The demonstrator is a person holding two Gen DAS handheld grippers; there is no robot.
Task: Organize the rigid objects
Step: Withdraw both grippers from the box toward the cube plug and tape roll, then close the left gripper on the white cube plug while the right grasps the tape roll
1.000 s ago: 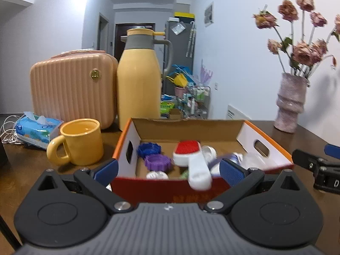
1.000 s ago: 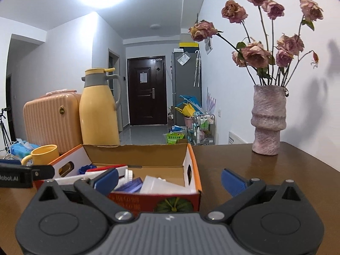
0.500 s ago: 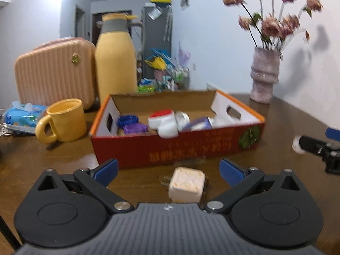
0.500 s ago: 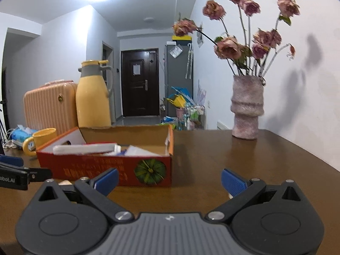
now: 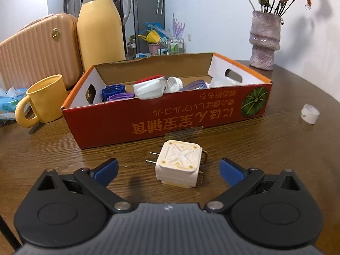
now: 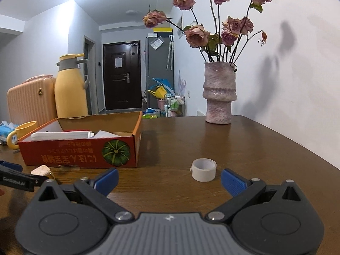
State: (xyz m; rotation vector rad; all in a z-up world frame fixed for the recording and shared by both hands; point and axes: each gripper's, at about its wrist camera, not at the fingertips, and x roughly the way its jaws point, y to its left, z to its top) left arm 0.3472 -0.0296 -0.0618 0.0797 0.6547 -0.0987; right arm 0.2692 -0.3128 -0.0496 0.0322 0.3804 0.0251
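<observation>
A cream plug adapter [image 5: 179,163] with metal prongs lies on the wooden table, in front of a red cardboard box [image 5: 170,116] holding caps, lids and a white brush. My left gripper [image 5: 169,171] is open and straddles the adapter without touching it. A small white tape roll [image 6: 204,169] stands on the table just ahead of my right gripper [image 6: 169,179], which is open and holds nothing. The same roll [image 5: 309,113] shows at the right of the left wrist view. In the right wrist view the box [image 6: 80,150] sits to the left, with the adapter [image 6: 41,171] beside the left gripper's finger.
A yellow mug [image 5: 44,99], a yellow thermos jug [image 5: 99,25], a peach case [image 5: 36,48] and a tissue pack [image 5: 8,99] stand left of and behind the box. A pink vase [image 6: 218,93] with dried roses stands at the back right near the wall.
Both grippers have pulled back from the box and dropped toward the table. The adapter now sits between the left fingers, and the tape roll has come into view ahead of the right gripper.
</observation>
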